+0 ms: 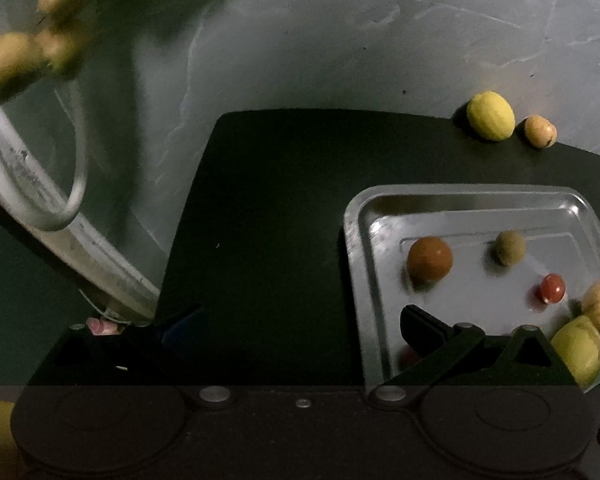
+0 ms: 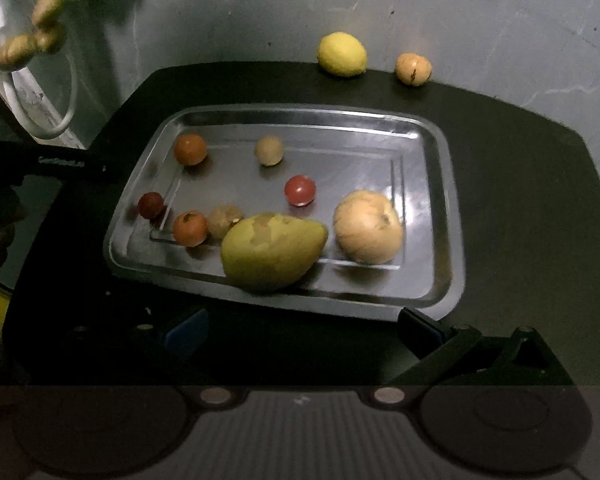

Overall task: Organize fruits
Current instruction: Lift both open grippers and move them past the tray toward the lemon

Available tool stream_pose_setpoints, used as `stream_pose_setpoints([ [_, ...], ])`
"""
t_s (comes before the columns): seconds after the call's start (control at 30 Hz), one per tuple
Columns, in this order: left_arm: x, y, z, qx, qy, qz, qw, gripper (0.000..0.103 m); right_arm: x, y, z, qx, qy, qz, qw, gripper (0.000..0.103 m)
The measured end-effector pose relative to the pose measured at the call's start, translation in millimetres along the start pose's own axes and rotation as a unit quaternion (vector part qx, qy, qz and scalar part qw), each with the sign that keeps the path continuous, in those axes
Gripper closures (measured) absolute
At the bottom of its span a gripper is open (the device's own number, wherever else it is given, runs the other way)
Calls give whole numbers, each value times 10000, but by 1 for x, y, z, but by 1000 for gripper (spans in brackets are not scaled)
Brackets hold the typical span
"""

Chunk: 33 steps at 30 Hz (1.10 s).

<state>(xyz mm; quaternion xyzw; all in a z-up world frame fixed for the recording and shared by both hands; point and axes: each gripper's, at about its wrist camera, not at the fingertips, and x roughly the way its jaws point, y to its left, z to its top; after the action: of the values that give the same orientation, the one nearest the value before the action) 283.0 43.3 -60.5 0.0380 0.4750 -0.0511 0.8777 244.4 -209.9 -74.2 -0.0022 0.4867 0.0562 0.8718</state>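
Dim lighting here, but the steel tray [image 2: 440, 216] sits mid-frame in the right wrist view on a dark mat [image 2: 520, 168], already holding a pile of fruit: a big yellow-green mango [image 2: 272, 250] touching nothing but close beside a pale round fruit [image 2: 368, 226], a red tomato [image 2: 299, 190] above them, and a few small orange and tan ones toward the left. Still off the tray, at the mat's top edge, are a lemon [image 2: 342, 54] and a small tan fruit [image 2: 413, 69], near each other but apart.

The right gripper [image 2: 300, 328] is spread wide and empty, bottom of frame, just short of the tray's near rim. The left gripper [image 1: 300, 320] is also open and holds nothing; one finger [image 1: 424, 326] hangs over the tray's left part. Upper left there's a blurry white ring [image 2: 60, 96] and some ginger-looking lumps [image 2: 36, 36].
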Motion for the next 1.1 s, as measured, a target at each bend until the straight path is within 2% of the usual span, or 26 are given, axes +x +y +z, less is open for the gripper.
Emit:
stream_pose_setpoints([
  [0.43, -3, -42, 25, 251, -245, -193, 9992, 1, -12, -25, 14, 23, -417, -169, 9990, 0],
  [0.67, 2, -63, 41, 423, -354, -225, 9982, 1, -5, -44, 24, 46, -553, -250, 9981, 0],
  [0.97, 13, -86, 57, 279, -420, -250, 9984, 1, 5, -63, 39, 117, -723, -316, 9968, 0],
  [1.1, 14, -98, 62, 438, -458, -253, 9977, 1, 8, -72, 47, 116, -883, -356, 9954, 0],
])
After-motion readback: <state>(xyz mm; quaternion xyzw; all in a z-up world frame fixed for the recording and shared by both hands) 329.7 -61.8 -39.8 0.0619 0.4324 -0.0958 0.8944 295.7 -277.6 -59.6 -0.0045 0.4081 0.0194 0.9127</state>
